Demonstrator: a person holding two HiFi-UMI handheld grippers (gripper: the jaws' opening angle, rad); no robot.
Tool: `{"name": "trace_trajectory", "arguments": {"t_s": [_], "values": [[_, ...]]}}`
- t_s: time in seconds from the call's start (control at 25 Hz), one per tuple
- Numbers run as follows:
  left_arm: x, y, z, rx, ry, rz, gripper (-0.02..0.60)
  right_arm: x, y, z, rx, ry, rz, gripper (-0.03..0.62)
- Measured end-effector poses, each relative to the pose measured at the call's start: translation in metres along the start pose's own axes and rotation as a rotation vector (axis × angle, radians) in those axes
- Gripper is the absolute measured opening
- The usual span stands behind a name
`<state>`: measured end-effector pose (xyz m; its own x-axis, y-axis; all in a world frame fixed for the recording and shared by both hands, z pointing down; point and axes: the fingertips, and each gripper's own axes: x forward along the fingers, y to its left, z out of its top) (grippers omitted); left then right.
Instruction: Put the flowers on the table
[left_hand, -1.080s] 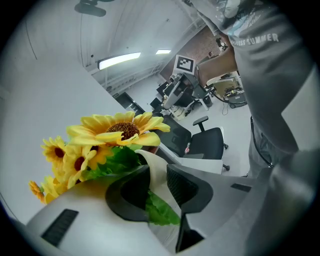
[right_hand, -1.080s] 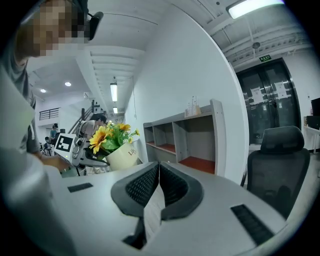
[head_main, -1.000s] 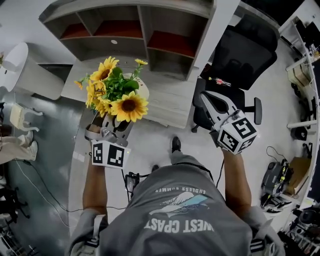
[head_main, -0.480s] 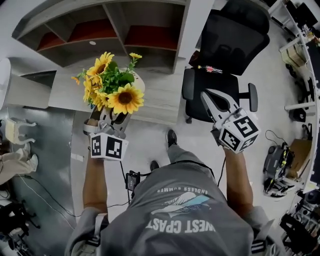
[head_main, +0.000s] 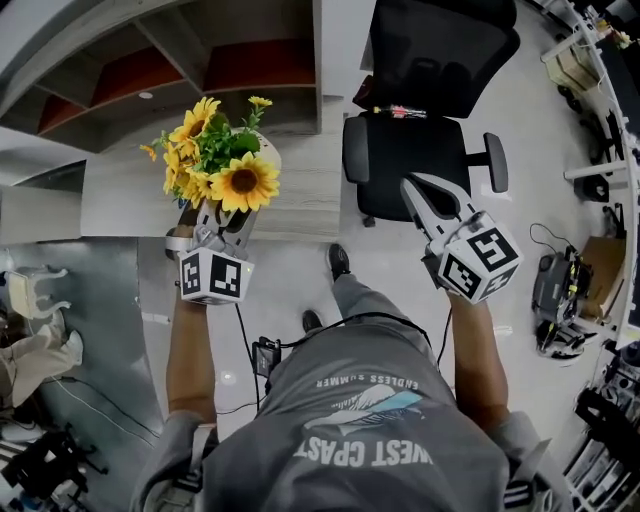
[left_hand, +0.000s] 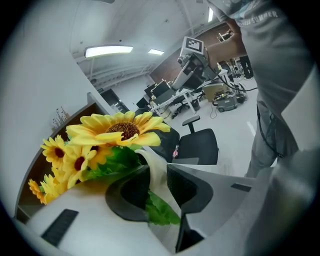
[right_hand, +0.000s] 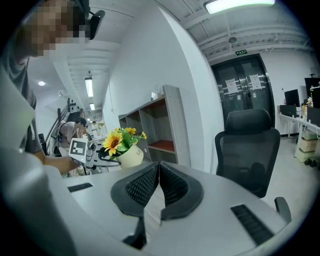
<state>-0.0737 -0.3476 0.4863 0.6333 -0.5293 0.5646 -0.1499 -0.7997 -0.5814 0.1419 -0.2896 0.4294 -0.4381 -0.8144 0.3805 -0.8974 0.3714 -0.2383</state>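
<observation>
OBJECT: sunflower pot (head_main: 266, 152), held over the bench (head_main: 300, 185) near edge | left gripper (head_main: 225, 222): clamped on pot rim wall | right gripper (right_hand: 159, 175): jaws together, empty | HANDLING: probably rigid, breakable, top-heavy; grip rim, never soft blooms (head_main: 243, 182)

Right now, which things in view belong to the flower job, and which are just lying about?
In the job: sunflower pot, left gripper clamped on it, table.
Just about: office chair, shelf unit, shut, empty right gripper.

Overhead and both gripper views share sunflowers (head_main: 243, 182).
</observation>
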Motion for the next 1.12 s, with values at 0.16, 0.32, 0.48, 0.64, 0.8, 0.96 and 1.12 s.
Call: {"name": "trace_trajectory", "arguments": {"t_s": [0.16, 0.32, 0.48, 0.64, 0.8, 0.96, 1.12], "values": [[0.022, -0.005, -0.001, 0.013, 0.003, -0.022, 0.117, -0.007, -0.011, -0.004, 0.012, 0.006, -0.019, 0.028], [0.024, -0.005, -0.008, 0.012, -0.007, -0.036, 0.117, -0.013, 0.000, -0.001, 0.017, 0.010, -0.036, 0.028], [0.032, -0.008, -0.020, 0.001, -0.005, -0.054, 0.117, -0.012, 0.006, -0.006, 0.030, 0.021, -0.051, 0.028], [0.037, -0.011, -0.029, -0.009, 0.004, -0.074, 0.117, -0.016, 0.012, -0.010, 0.042, 0.036, -0.064, 0.028], [0.045, -0.015, -0.040, -0.014, 0.003, -0.082, 0.117, -0.015, 0.017, -0.014, 0.053, 0.050, -0.073, 0.028], [0.055, -0.020, -0.051, -0.024, 0.006, -0.090, 0.117, -0.013, 0.019, -0.019, 0.060, 0.064, -0.074, 0.028], [0.079, -0.031, -0.058, -0.037, 0.018, -0.106, 0.117, -0.010, 0.006, -0.029, 0.070, 0.081, -0.073, 0.028]]}}
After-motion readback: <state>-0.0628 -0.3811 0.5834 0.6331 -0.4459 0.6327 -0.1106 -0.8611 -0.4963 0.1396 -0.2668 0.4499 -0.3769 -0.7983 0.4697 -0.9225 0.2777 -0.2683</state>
